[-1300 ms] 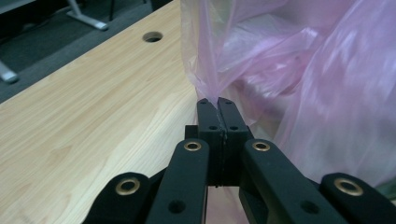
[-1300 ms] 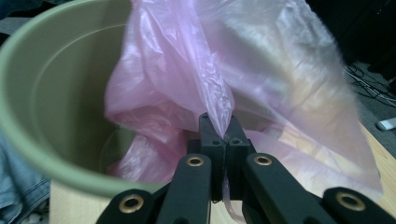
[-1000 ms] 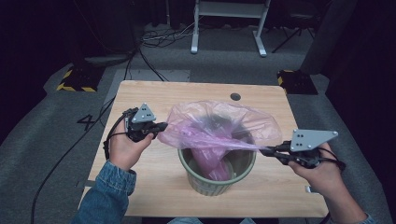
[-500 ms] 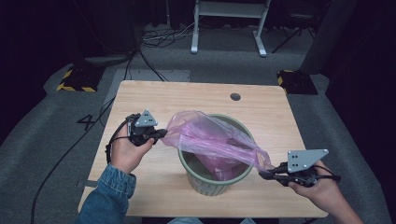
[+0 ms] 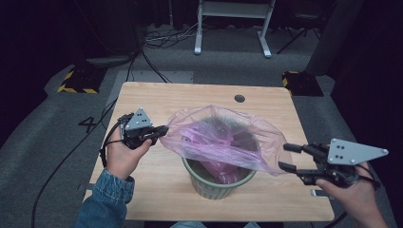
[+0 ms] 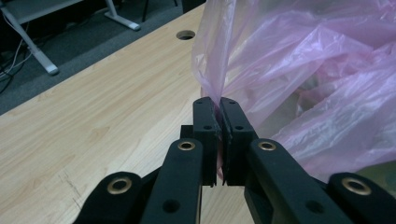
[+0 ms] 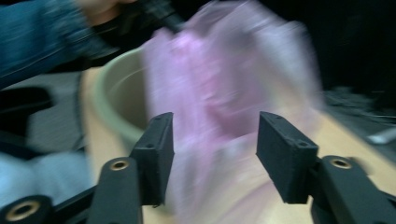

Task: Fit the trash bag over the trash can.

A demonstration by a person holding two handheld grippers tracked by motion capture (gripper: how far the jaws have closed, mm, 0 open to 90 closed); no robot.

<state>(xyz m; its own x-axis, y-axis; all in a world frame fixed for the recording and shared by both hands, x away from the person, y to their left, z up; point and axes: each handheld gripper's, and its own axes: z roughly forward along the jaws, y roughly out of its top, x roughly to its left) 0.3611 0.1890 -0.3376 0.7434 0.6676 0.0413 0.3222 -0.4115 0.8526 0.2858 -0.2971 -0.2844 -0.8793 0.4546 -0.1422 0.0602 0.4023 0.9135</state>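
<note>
Your left gripper (image 5: 161, 129) is pinching the pink bag (image 5: 223, 137) over the green bin (image 5: 209, 183); your right gripper (image 5: 289, 157) fingers have just been opening, gaping wide with nothing clamped.

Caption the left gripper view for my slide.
Left hand-held gripper pinches the edge of a pink plastic bag above a wooden table.

So the thin crinkly plastic bag (image 5: 223, 140) is a see-through pink, paler where it's stretched and deeper magenta where it bunches inside the round ribbed bin (image 5: 216, 183), which is a dull sage green. The counter (image 5: 190, 97) is light wood with a fine straight grain and one dark round hole, and both handheld grippers, left (image 5: 161, 129) and right (image 5: 287, 157), are matte black with brass-coloured rivets on the jaws and a plain grey triangular plate on top. The person's sleeve (image 5: 107, 202) is faded blue denim, the floor (image 5: 43, 137) is grey carpet, and there's a yellow-and-black hazard-striped block (image 5: 76, 80) on it.
</note>
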